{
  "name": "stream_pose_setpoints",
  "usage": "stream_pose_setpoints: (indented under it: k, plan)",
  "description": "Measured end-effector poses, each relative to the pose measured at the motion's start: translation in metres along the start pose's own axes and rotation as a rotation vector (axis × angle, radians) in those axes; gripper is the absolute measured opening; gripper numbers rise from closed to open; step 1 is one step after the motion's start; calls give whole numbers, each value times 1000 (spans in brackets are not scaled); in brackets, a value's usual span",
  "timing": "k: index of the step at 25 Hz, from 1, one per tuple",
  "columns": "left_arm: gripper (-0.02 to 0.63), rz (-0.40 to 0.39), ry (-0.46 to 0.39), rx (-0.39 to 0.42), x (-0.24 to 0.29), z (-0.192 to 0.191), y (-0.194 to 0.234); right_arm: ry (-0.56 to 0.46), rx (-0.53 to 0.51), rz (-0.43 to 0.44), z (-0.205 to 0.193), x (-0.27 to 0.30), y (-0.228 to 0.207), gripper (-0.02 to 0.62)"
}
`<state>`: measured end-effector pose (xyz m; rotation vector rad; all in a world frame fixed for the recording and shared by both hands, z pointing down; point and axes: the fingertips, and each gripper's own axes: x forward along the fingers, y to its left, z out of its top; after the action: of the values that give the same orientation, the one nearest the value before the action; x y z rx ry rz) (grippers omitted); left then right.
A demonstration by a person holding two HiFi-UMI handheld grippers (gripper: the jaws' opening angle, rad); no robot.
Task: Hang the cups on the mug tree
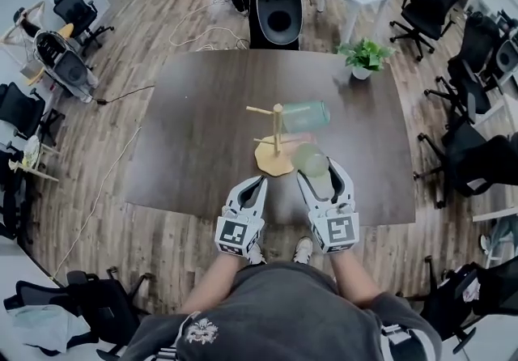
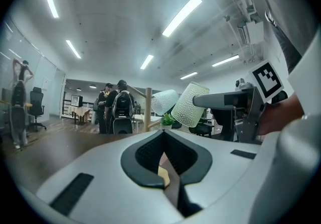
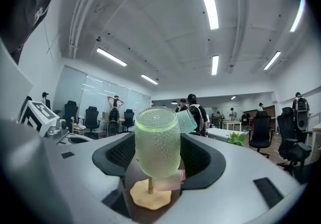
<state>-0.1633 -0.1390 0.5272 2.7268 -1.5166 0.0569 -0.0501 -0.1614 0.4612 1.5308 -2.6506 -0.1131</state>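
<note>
The right gripper (image 1: 318, 173) pinches a pale green dimpled cup (image 3: 157, 142) between spread jaws, just above the base of the mug tree (image 1: 277, 134), near the tabletop's (image 1: 194, 133) front edge. A teal cup (image 1: 306, 116) and a pink cup (image 1: 296, 139) hang on its right side. The left gripper (image 1: 256, 187) — jaws pressed together, empty — hovers beside it. Each gripper's cube bears black-and-white square markers.

legible text: none in any view.
left tongs (image 1: 259, 182), marker cube (image 1: 235, 232): black-and-white square code; no letters or digits.
right tongs (image 1: 321, 173), marker cube (image 1: 341, 230): same kind of code; no letters or digits.
shirt emblem (image 1: 200, 331): too small to read.
</note>
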Motion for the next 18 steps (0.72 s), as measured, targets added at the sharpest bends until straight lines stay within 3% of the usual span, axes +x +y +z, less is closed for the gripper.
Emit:
stream_pose_setpoints:
  k: [10,18]
  plan:
    - [6,0,-4,-16,-27,-5,37,13,-17,25,-1,35,47,298]
    - [6,-16,-5,-30,-43,-12,72,84,-53,-68,-33,60,59,299]
